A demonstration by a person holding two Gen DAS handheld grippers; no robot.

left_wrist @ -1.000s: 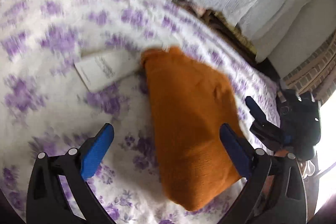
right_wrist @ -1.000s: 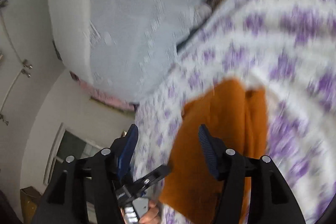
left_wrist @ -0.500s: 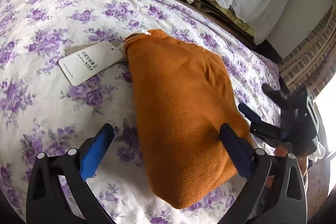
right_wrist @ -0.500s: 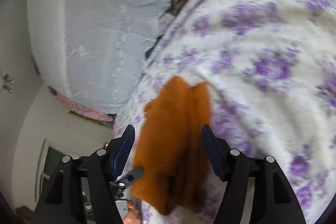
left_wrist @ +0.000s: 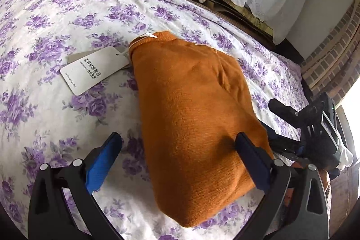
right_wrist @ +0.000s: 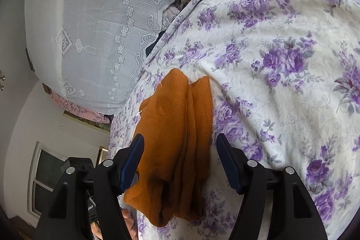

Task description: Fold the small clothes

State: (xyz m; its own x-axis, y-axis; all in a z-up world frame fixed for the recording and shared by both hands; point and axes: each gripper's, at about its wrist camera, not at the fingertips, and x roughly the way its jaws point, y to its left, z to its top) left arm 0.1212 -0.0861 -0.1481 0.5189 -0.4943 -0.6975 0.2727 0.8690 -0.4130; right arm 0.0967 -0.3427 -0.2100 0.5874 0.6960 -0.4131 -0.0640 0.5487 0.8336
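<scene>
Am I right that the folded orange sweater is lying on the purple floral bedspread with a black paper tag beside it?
Not quite. The tag is white with dark print, as the left wrist view shows. The rest holds: the folded orange sweater lies on the purple floral bedspread with the tag beside it.

Right tongs (right_wrist: 180, 161) widened, dropping nearer the orange garment (right_wrist: 177, 138)

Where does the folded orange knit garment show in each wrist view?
Left wrist: folded orange knit garment fills the centre, running toward the lower right.
Right wrist: it lies centre-low, between the open fingers.
Shared landmark: the purple-flowered white bedspread.
</scene>
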